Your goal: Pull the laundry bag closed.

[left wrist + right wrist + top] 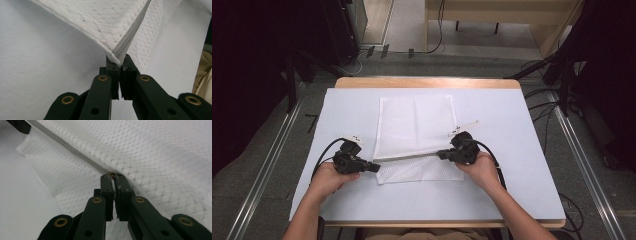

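A white mesh bag (417, 130) with a grey zipper (409, 154) lies flat in the middle of the table. My left gripper (376, 167) is shut on the bag's left corner at the zipper's end (119, 58). My right gripper (441, 154) is shut on the zipper (75, 153) farther right, where a small metal part, perhaps the slider (111, 174), shows between its fingertips. The zipper line runs taut and slightly raised between the two grippers. In the right gripper view the mesh bag (155, 160) spreads ahead, and the left gripper's tip (20, 126) shows at the top left.
A pale sheet (507, 165) covers the wooden table (427, 82). Both forearms come in from the near edge. Dark stands and cables (557, 75) surround the table on the floor; metal rails (267, 160) run along both sides.
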